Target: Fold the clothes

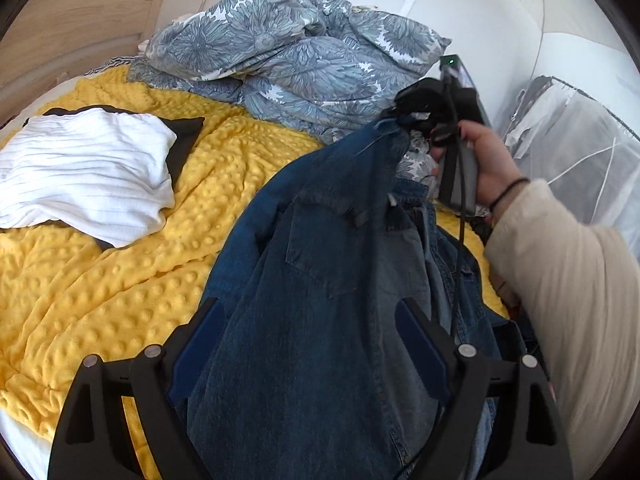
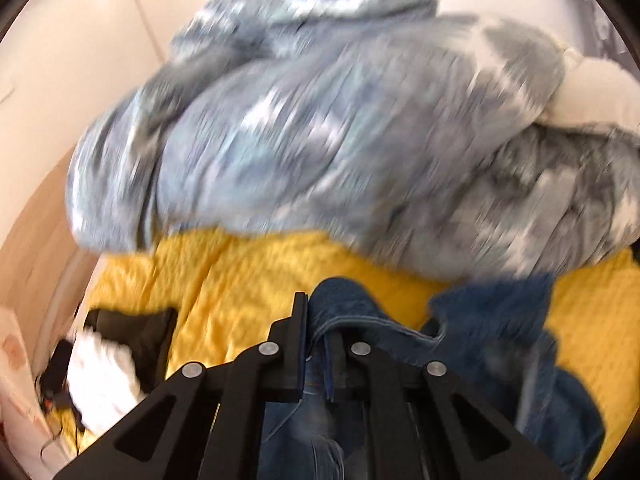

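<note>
Over the yellow dimpled blanket point(image 1: 120, 280), the right hand-held gripper point(image 2: 316, 344) pinches a blue denim shirt point(image 1: 320, 300), unfolded, draping between the left hand-held gripper's point(image 1: 312, 344) wide-open jaws; white ribbed top point(image 1: 80, 172) lies at ten o'clock.

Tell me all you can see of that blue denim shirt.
The denim shirt looks like mid-blue denim with a darker chest pocket and stitched seams. It hangs crumpled and unfolded above the yellow blanket, pinched at its top by the right gripper. Its body drapes between the open fingers of the left gripper.
</note>
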### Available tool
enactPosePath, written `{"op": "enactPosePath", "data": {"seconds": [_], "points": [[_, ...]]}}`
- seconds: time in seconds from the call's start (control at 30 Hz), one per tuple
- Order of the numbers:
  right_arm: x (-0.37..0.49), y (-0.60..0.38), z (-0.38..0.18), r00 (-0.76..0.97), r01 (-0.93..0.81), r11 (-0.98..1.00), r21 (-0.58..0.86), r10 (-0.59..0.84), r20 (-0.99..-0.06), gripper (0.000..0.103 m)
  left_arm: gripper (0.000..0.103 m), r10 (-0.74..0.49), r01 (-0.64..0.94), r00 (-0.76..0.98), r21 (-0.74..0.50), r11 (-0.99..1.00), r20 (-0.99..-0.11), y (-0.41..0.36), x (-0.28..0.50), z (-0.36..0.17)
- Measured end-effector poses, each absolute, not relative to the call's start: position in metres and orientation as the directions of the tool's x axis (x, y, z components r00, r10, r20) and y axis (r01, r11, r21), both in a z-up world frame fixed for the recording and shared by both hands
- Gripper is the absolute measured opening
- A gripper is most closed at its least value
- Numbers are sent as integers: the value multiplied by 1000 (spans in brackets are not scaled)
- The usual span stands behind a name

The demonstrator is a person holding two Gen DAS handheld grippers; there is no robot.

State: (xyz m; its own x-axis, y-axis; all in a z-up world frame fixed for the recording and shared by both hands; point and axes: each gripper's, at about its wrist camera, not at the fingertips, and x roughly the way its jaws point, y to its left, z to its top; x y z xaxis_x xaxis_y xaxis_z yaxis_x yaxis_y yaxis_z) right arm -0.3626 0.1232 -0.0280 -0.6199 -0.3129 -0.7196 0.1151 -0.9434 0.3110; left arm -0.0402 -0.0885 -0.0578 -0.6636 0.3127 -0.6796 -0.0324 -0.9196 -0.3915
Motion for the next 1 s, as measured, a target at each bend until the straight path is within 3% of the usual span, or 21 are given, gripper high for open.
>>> {"op": "enactPosePath", "data": {"seconds": [0.17, 0.33, 0.5, 0.53, 0.6, 0.73, 0.87, 1.0], "points": [[-381, 144, -34, -652, 54, -965, 257, -229, -723, 6, 88, 315, -41, -651, -382, -923, -691, -85, -46, -63], [-397, 164, -100, -491, -37, -957, 289, -234, -839, 11, 88, 316, -62, -633, -361, -931, -706, -77, -49, -65], [-387, 202, -127, -425, -195, -914, 356, -248, -870, 37, 88, 292, -30, -663, -365, -931, -690, -91, -48, -60], [-382, 209, -125, -424, -209, -906, 368, -255, -869, 39, 88, 286, -16, -675, -374, -927, -681, -97, -47, -58], [-371, 217, -118, -420, -211, -903, 373, -261, -869, 52, 88, 265, 28, -696, -394, -919, -667, -110, -46, -57], [-351, 227, -100, -409, -202, -917, 345, -241, -880, 53, 88, 263, 70, -700, -431, -900, -663, -121, -46, -58], [-328, 234, -78, -351, -129, -931, 341, -278, -894, 59, 88, 256, 41, -692, -391, -919, -675, -108, -46, -58], [-274, 250, -43, -452, -69, -955, 287, -226, -863, 59, 88, 259, -25, -679, -331, -943, -686, -83, -44, -57]]}}
